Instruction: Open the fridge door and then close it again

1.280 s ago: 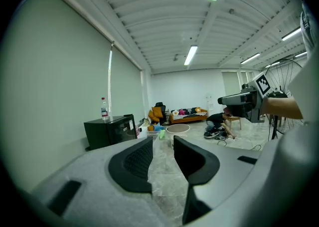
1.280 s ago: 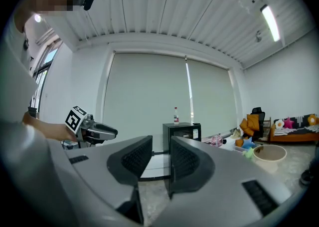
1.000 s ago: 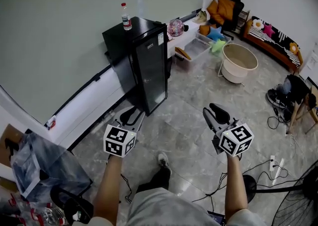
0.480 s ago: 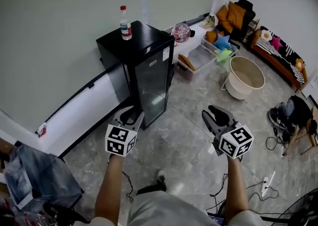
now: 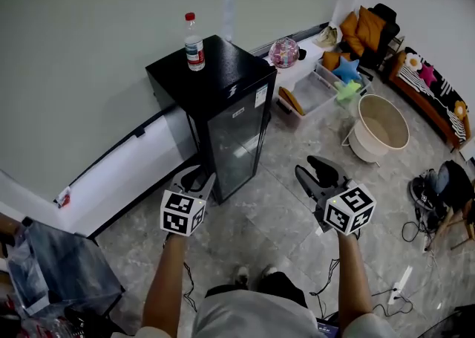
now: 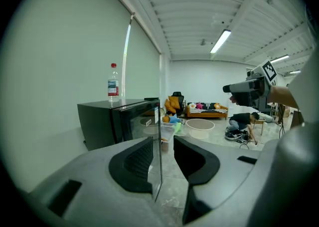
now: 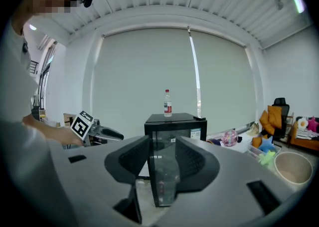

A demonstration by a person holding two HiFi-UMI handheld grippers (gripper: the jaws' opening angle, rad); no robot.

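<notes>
A black mini fridge (image 5: 223,91) with a glass door (image 5: 239,147) stands against the wall, its door shut. A water bottle (image 5: 194,43) stands on its top. My left gripper (image 5: 194,178) hangs in the air just short of the door's lower left corner, open and empty. To the right of the fridge, my right gripper (image 5: 315,171) is apart from it; its jaws have just been opening with nothing between them. In the left gripper view the fridge (image 6: 107,121) lies ahead of the open gripper (image 6: 163,156). The right gripper view frames the fridge (image 7: 172,117) past the gripper (image 7: 162,158).
A beige tub (image 5: 382,127), a clear storage box (image 5: 315,88) and a pink ball (image 5: 284,53) lie right of the fridge. Cushions and a sofa (image 5: 434,84) line the far corner. Cables (image 5: 401,277) run over the floor at right; a plastic bag (image 5: 52,266) sits at left.
The fridge has come nearer and more central in the head view as both grippers were carried towards it. The right gripper's jaws stand a little wider.
</notes>
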